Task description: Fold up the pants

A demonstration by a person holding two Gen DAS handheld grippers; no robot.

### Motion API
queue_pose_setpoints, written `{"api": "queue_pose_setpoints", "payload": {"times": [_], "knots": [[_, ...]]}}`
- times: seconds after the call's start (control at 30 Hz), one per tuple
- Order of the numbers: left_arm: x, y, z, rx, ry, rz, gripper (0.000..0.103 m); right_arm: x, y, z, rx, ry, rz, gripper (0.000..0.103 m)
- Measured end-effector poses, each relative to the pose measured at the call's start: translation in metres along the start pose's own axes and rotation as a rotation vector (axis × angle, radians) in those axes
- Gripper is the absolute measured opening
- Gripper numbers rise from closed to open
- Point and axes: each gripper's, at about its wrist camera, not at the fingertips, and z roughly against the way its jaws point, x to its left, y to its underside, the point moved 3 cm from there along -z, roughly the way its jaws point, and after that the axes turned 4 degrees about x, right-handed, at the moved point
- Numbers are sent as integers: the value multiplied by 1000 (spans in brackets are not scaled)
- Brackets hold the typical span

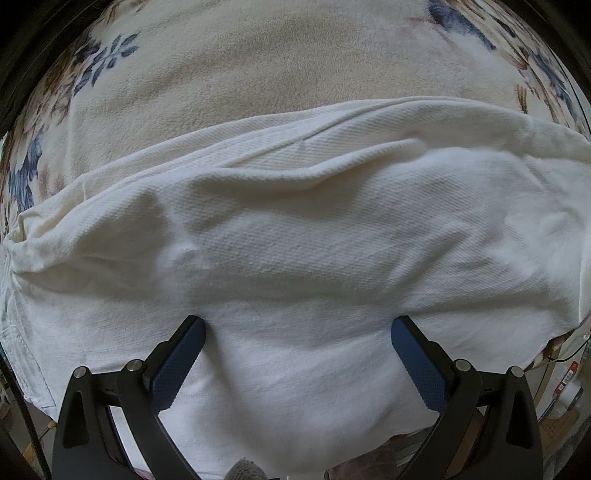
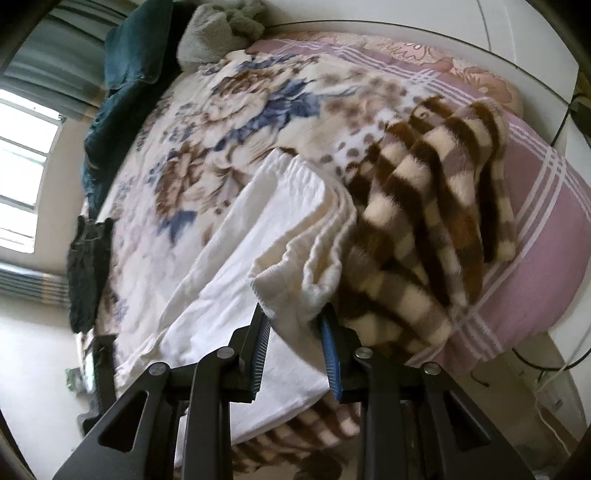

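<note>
White pants (image 1: 295, 240) lie spread across a floral blanket (image 1: 221, 74), filling most of the left wrist view. My left gripper (image 1: 298, 325) points straight down at them, its jaws wide open and both blue pads resting against the cloth. In the right wrist view the pants (image 2: 229, 258) run from the elastic waistband toward the bed's near edge. My right gripper (image 2: 294, 321) is shut on a bunched fold of the waistband end, and white cloth fills the gap between its blue pads.
A brown-and-cream striped fleece (image 2: 424, 221) lies beside the pants on the right, over a pink sheet (image 2: 546, 221). A teal pillow (image 2: 129, 62) and a grey towel (image 2: 218, 33) sit at the far end. A dark garment (image 2: 86, 266) hangs at the left bed edge.
</note>
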Motion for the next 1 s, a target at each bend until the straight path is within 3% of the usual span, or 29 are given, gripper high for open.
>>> {"api": "queue_pose_setpoints", "payload": {"times": [0.2,0.33,0.47,0.57,0.63,0.8,0.83,0.87,0.9,0.93,1.0], "knots": [[0,-1,0,2,2,-1,103,-26,-20,-18,26,94,-112,30],[1,-1,0,4,3,-2,103,-42,-13,-11,22,98,-146,41],[1,-1,0,5,3,-1,103,-56,-2,-16,49,-53,-217,41],[1,-2,0,5,3,-1,103,-54,-11,-29,0,-187,-240,40],[2,-1,-1,4,6,-1,103,-52,-15,-33,-6,-208,-240,40],[6,-3,-5,-3,20,17,103,-37,-38,-68,51,-299,-225,57],[8,-1,-6,-12,21,18,103,-37,-38,-68,51,-299,-225,55],[8,-1,-6,-18,22,19,103,-34,-41,-66,49,-296,-218,29],[9,0,-7,-15,24,19,103,-33,-44,-61,28,-307,-222,11],[11,0,-7,-6,33,19,103,-37,-45,-46,-14,-351,-263,9],[13,2,-5,-1,49,17,103,-37,-45,-43,-15,-390,-275,9]]}}
